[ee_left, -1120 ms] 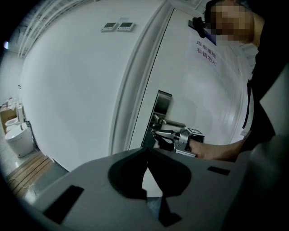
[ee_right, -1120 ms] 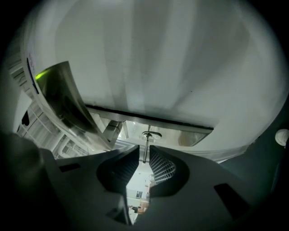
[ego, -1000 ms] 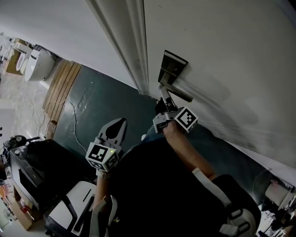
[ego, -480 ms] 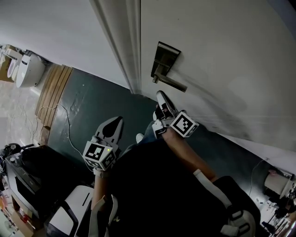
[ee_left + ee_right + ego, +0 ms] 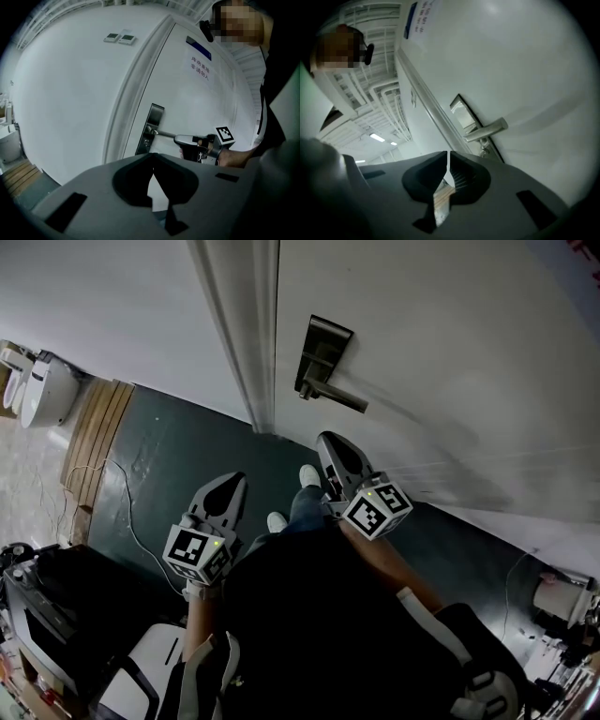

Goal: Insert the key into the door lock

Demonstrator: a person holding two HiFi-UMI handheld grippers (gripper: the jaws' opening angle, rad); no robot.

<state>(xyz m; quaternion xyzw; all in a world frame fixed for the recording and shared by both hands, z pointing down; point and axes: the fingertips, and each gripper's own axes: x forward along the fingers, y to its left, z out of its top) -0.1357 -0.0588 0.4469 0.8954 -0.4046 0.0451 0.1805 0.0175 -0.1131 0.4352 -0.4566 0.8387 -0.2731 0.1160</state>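
Observation:
A dark metal lock plate [image 5: 323, 341] with a lever handle [image 5: 336, 397] sits on the white door. A small metal piece that looks like the key [image 5: 302, 393] sticks out of the plate just under the handle, also visible in the right gripper view [image 5: 484, 149]. My right gripper [image 5: 328, 440] hangs below the handle, apart from it. Its jaws are shut but for a hairline slit, with nothing between the tips [image 5: 448, 154]. My left gripper [image 5: 236, 481] is lower left over the floor, shut and empty [image 5: 153, 157].
The white door frame [image 5: 239, 334] runs left of the lock. On the dark green floor lie a cable [image 5: 122, 502] and wooden boards [image 5: 94, 442]. A white fixture [image 5: 42, 390] stands far left. Black equipment [image 5: 47, 596] is at the lower left. The person's shoes [image 5: 309, 474] are near the door.
My right gripper has drawn back and down from the spot under the handle where its tips stood a second ago. The small metal piece stays in the lock plate. The left gripper has hardly moved.

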